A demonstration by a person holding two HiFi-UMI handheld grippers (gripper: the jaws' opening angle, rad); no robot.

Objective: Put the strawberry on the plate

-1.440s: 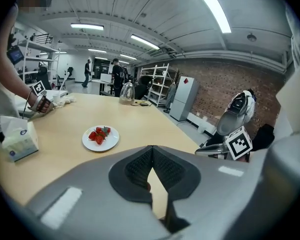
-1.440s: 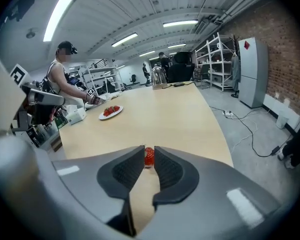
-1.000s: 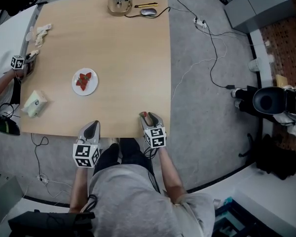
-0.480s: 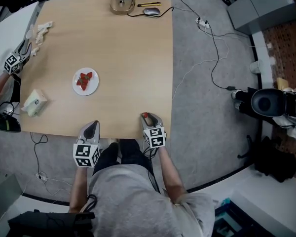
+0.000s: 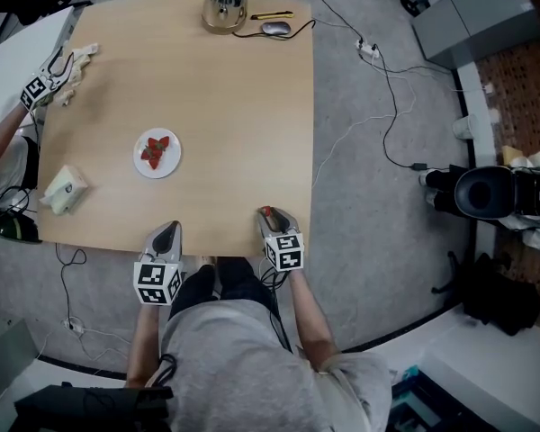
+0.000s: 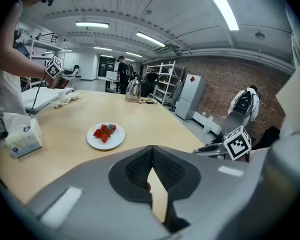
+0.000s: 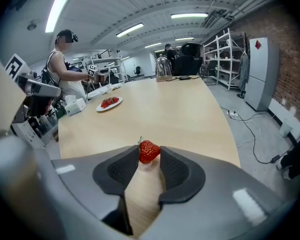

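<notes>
A red strawberry (image 7: 149, 150) sits at the table's near edge between the tips of my right gripper (image 7: 149, 155). The jaws are closing and both pads touch the fruit. In the head view the strawberry (image 5: 265, 211) shows at the tip of the right gripper (image 5: 270, 216). The white plate (image 5: 139, 157) lies left of centre, well ahead of both grippers, with several strawberries (image 5: 154, 149) on it. My left gripper (image 5: 166, 233) rests at the near edge, shut and empty, and its tips (image 6: 152, 149) meet. From there the plate (image 6: 97, 144) lies ahead to the left.
A metal kettle (image 5: 223, 4), a pen and a mouse (image 5: 274, 28) stand at the far edge. A tissue pack (image 5: 63, 190) lies near the left edge. Another person's gripper (image 5: 41, 83) hovers over the far left corner. Cables (image 5: 387, 106) run across the floor on the right.
The other person's gripper at the left has moved toward the far corner. My two grippers have stayed at the near edge, with the strawberry between the right jaws throughout.
</notes>
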